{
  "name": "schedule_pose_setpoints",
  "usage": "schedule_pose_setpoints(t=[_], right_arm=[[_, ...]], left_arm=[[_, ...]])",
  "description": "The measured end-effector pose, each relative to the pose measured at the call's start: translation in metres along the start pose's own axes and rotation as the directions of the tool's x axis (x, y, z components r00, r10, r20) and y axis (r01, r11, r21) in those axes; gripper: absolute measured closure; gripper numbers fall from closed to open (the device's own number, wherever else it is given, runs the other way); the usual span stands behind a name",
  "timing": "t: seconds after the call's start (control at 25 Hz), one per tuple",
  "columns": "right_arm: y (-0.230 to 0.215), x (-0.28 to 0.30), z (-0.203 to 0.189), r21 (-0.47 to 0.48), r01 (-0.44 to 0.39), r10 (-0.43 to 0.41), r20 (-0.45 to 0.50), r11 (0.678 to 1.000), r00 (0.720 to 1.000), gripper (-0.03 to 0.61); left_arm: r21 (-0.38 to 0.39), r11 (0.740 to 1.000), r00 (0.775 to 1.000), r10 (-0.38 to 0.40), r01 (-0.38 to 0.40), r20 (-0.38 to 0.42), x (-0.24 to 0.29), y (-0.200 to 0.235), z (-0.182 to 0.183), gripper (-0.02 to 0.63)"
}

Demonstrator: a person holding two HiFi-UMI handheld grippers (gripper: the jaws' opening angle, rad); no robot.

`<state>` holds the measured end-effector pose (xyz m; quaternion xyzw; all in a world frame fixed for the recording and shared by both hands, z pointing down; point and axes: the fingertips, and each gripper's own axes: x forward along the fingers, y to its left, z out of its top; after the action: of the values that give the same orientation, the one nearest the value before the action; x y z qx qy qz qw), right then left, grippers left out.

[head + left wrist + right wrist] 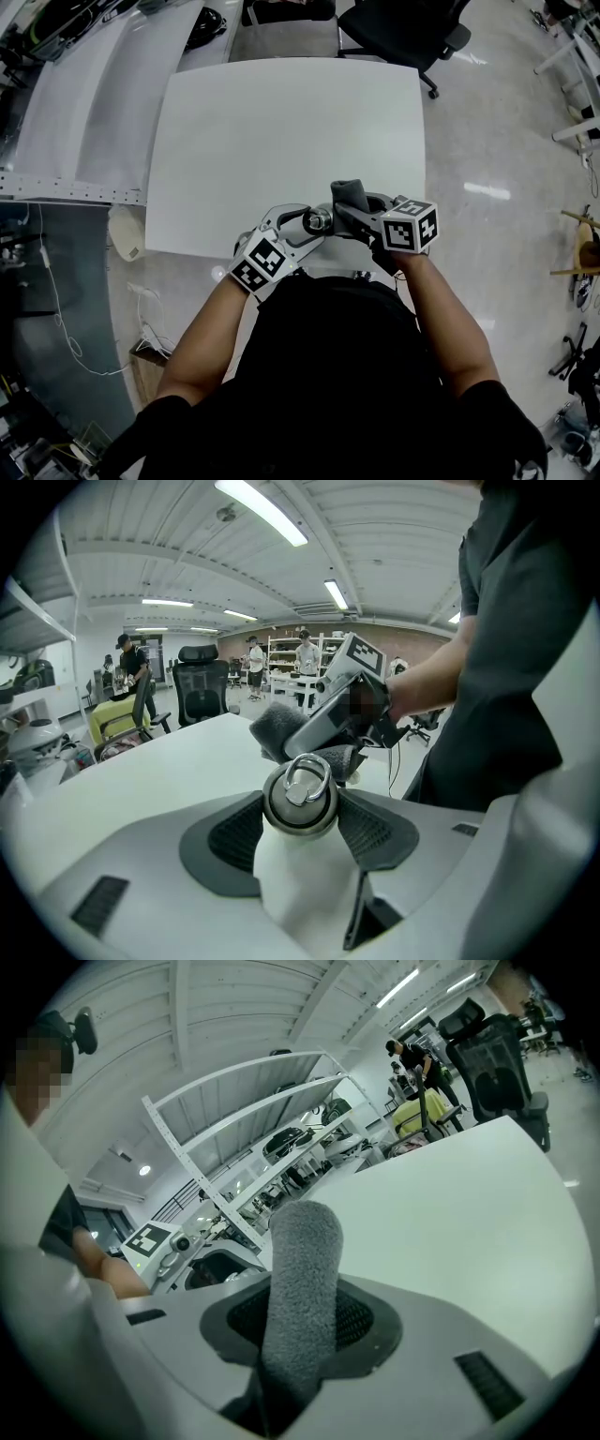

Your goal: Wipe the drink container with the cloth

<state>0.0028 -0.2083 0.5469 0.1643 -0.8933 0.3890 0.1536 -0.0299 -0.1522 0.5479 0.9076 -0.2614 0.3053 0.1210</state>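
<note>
My left gripper [300,829] is shut on the drink container [298,874], a white bottle with a steel cap and ring [299,797]. In the head view the left gripper [302,228] holds it over the table's near edge, the cap [316,221] pointing right. My right gripper [298,1321] is shut on a folded grey cloth [300,1293] that sticks out past its jaws. Seen from the head, the right gripper [352,214] and the cloth [350,194] sit just right of the cap. In the left gripper view the cloth [277,728] lies right behind the cap.
The white table [281,141] stretches away in front. A black office chair [403,33] stands at its far side. White benches [84,103] lie to the left, with cables on the floor [66,328]. People and shelving [281,667] stand far off.
</note>
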Motion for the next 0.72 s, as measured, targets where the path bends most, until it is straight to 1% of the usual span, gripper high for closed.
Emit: schedule_pose_setpoints(t=[0.32, 0.72], right_arm=[[-0.03, -0.005, -0.014, 0.029, 0.073, -0.072, -0.025, 0.997, 0.997, 0.468], [-0.052, -0.007, -0.025, 0.048, 0.12, -0.119, -0.035, 0.992, 0.992, 0.468]], left_arm=[[-0.001, 1.0, 1.0, 0.0, 0.0, -0.007, 0.0, 0.0, 0.0, 0.358], [-0.012, 1.0, 1.0, -0.001, 0.0, -0.004, -0.001, 0.001, 0.0, 0.359]])
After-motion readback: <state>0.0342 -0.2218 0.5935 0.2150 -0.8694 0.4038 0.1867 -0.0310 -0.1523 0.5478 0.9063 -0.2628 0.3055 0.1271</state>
